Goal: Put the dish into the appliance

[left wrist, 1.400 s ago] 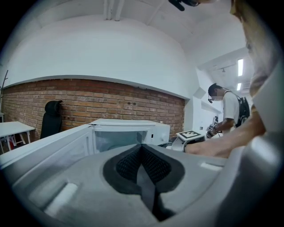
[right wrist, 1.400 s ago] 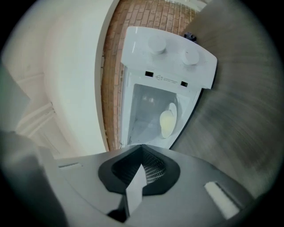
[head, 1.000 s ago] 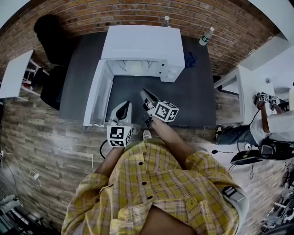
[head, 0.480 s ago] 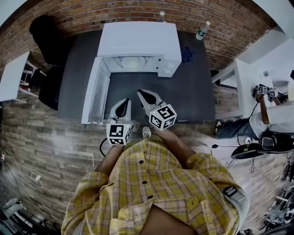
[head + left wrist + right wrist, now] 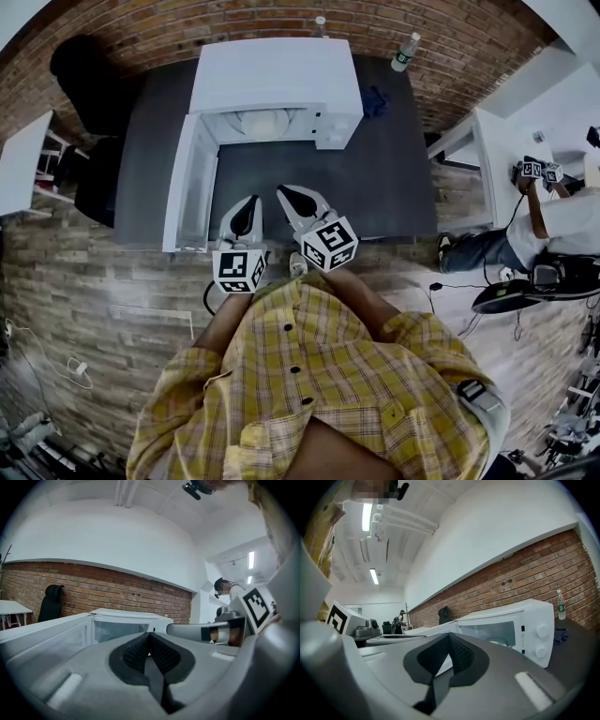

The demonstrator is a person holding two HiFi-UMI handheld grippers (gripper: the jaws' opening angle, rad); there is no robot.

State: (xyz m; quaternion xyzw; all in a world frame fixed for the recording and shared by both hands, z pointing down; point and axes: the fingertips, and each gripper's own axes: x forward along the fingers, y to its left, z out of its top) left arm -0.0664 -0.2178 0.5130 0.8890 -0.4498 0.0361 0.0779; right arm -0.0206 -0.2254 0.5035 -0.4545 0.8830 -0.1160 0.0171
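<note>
A white microwave (image 5: pixel 277 80) stands at the back of the dark table (image 5: pixel 375 187), its door (image 5: pixel 187 187) swung open to the left. Inside it lies a white dish (image 5: pixel 267 122), which also shows through the opening in the right gripper view (image 5: pixel 499 641). Both grippers hover side by side over the table's near edge, pointing at the microwave and apart from it. My left gripper (image 5: pixel 246 214) is shut with nothing between its pads (image 5: pixel 140 651). My right gripper (image 5: pixel 298 199) is shut and empty too (image 5: pixel 449 644).
Two water bottles (image 5: pixel 401 52) (image 5: pixel 319 23) and a blue cloth (image 5: pixel 373 101) sit behind and to the right of the microwave. A black chair (image 5: pixel 80 70) and a white table (image 5: pixel 23 164) are at the left. Another person (image 5: pixel 553 225) sits by a white table (image 5: pixel 497 159) at the right.
My right gripper has rolled about its own axis and drawn a little closer to the left one, rising slightly. The left gripper has stayed put.
</note>
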